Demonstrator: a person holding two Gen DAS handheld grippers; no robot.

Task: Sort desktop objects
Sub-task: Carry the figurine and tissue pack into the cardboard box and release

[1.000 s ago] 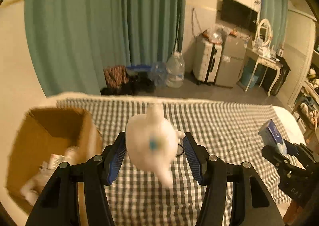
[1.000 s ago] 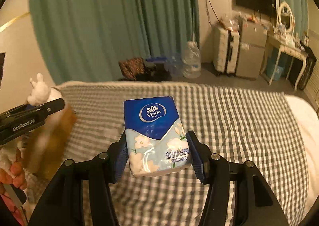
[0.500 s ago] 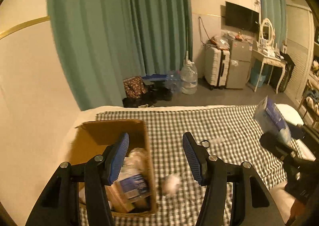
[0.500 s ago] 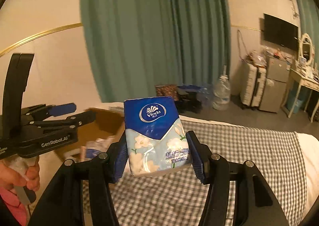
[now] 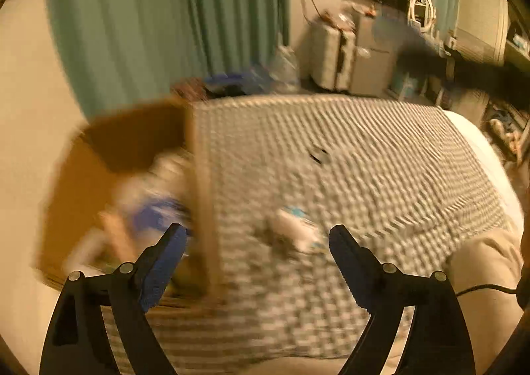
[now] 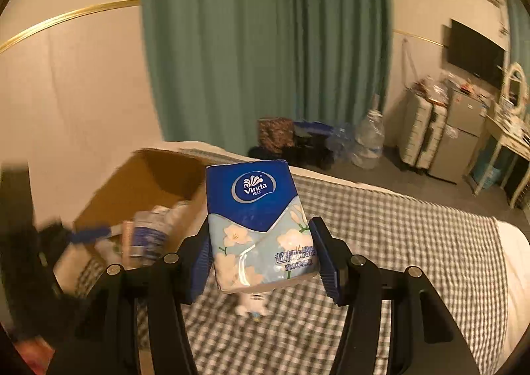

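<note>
the checked cloth (image 6: 414,229) covered the bed, and the open cardboard box (image 6: 145,176) sat at its left edge, already part filled with a bottle (image 6: 149,236) and other packets too blurred to name. the right gripper (image 6: 260,257) was clamped on the blue vinda tissue pack (image 6: 255,226), pads pressing its lower sides, the pack upright and held above the cloth just right of the box. the grip sat low on a soft pack — a quick swing toward the box could have let it tip or slide out short of the opening. the left gripper (image 5: 256,254) had its jaws opening, wide apart with nothing pinched between them, above the near box wall (image 5: 205,209) and a small white toy (image 5: 294,229) lying on the cloth outside the box. that toy was the likelier trouble: it lay beside the box rather than in it, so it looked like a missed drop that would need a second pick, and the left wrist view was heavily smeared, so a grab in that haste could have clipped the wall or nudged the toy further off. with both tools near the same box — the left one showed dark and blurred at the left of the right wrist view — they could also have collided over the opening. a small dark ring (image 5: 318,155) lay well apart on the cloth, unsorted.
</note>
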